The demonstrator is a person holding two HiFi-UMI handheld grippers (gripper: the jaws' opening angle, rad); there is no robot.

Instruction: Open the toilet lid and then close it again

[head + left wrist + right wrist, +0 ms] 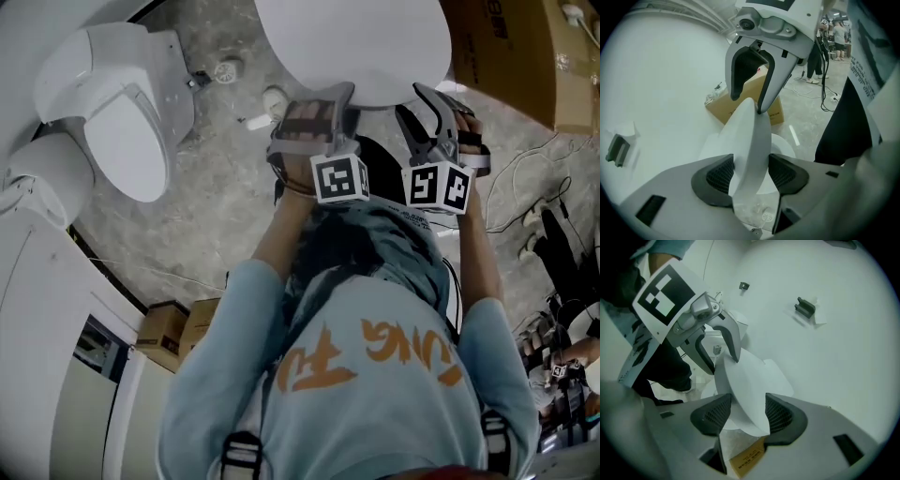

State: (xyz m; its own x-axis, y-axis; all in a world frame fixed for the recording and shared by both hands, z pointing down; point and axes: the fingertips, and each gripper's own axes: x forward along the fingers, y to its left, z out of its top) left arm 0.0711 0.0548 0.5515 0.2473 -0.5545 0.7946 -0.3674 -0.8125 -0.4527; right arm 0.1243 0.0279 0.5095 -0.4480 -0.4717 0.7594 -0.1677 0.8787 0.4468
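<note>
Found the toilet lid (pixel 356 42) pinched at its near rim by both claws: left claw (pixel 750 172) with pads pressed on either face of the thin white edge, right claw (pixel 747 414) clamped the same way just beside it, to the right along that rim. Saw no gap between pads and lid in either gripper view. Took the lid to be lifted and tilted, rim toward the person, broad face stretching away from the claws to a hinge end cut off at the top of the head view. Judged the long axis as running straight from the claws to that hidden hinge — hence a coming swing, up or down, about the lid's far end, with neither claw nearer to it than the other. Noted a second toilet (pixel 122 103) well to the left of the lid and a cardboard box (pixel 525 56) to its right.
</note>
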